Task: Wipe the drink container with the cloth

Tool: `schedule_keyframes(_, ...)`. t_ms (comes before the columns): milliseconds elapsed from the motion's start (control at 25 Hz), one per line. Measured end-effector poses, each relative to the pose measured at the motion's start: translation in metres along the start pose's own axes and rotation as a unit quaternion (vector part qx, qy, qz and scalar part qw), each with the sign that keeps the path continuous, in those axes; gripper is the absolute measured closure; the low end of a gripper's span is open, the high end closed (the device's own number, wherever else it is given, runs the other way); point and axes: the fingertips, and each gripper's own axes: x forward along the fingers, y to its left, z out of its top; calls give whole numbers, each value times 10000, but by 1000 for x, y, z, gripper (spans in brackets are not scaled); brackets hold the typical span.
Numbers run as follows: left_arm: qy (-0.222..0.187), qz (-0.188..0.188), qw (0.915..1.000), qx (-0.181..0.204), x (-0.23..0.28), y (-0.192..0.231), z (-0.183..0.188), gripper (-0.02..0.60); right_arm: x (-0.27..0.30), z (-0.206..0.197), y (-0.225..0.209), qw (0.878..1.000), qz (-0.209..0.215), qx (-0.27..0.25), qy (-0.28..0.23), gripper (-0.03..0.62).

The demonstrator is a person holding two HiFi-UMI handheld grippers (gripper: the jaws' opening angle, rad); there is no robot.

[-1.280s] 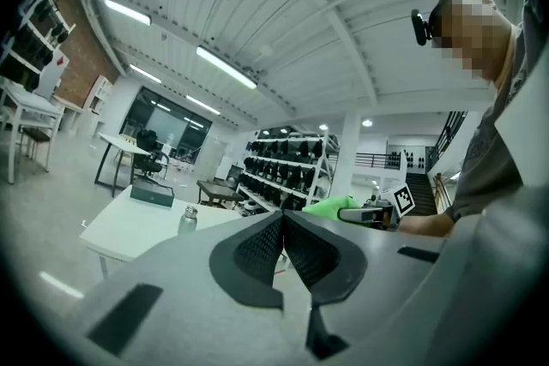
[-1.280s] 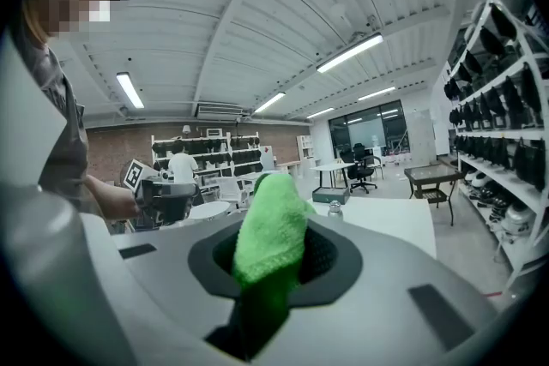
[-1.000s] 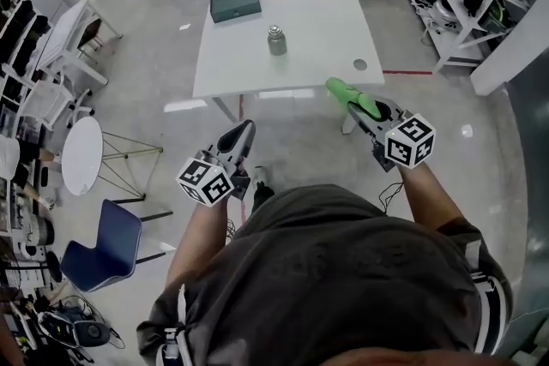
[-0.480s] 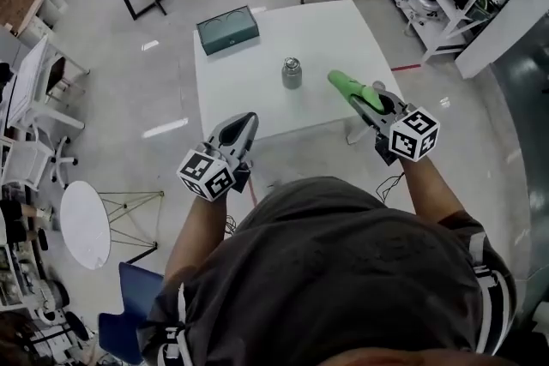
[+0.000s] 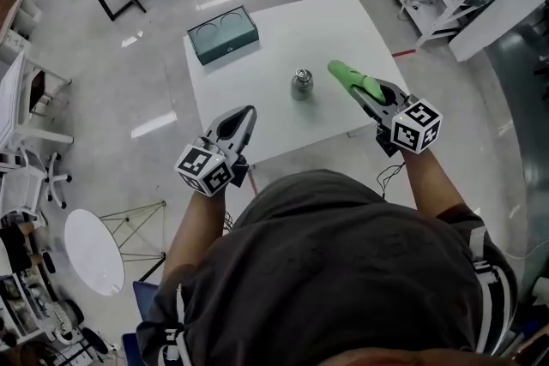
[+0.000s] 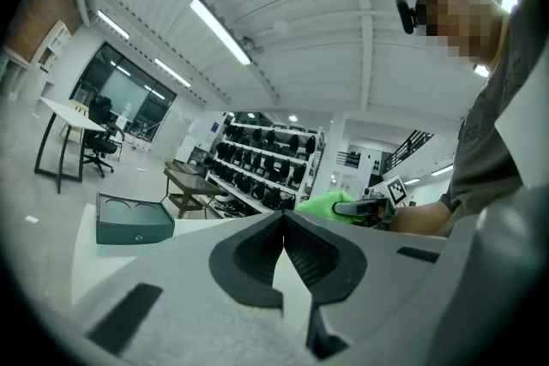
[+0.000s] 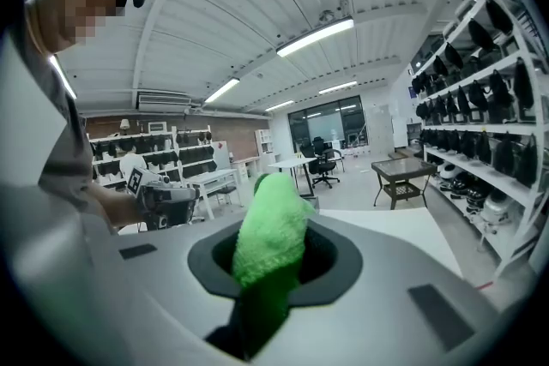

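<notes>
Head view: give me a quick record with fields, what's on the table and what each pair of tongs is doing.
table: white, holds drink container and teal box
left tongs: shut, empty, tip over the table's near part
right tongs: shut on green cloth, apart from the container
wiping: not yet begun

- The left gripper (image 5: 248,111) is held forward and low, its tip over the near edge of the table (image 5: 283,26) by the left corner. Its jaws are pressed together with nothing between them.
- The right gripper (image 5: 367,93) points forward and a little leftward near the table's near right corner. Its jaws are clamped on a green cloth (image 5: 350,80) that sticks out past the tips.
- The left forearm (image 5: 193,227) and the right forearm (image 5: 426,176) are bare and stretched forward, well apart.
</notes>
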Motion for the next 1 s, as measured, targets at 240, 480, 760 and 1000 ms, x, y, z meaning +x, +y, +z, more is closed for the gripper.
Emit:
schedule_keyframes(240,115,178,9997,-79,41,13,-11,577,13,-3,-45,9997,206,71,83,530)
schedule_keyframes(480,143,991,9948,-155,110,7,-31,577,13,-15,-116,9952,935,-68,292,530)
schedule_keyframes(760,99,1397,9888,-509,134,1,-47,577,44,-39,-126,9831,1628,-425,720,530)
schedule_keyframes(1000,280,1078,9924,-523,131,13,-72,577,77,-77,-111,9812,1479,-531,1116,530)
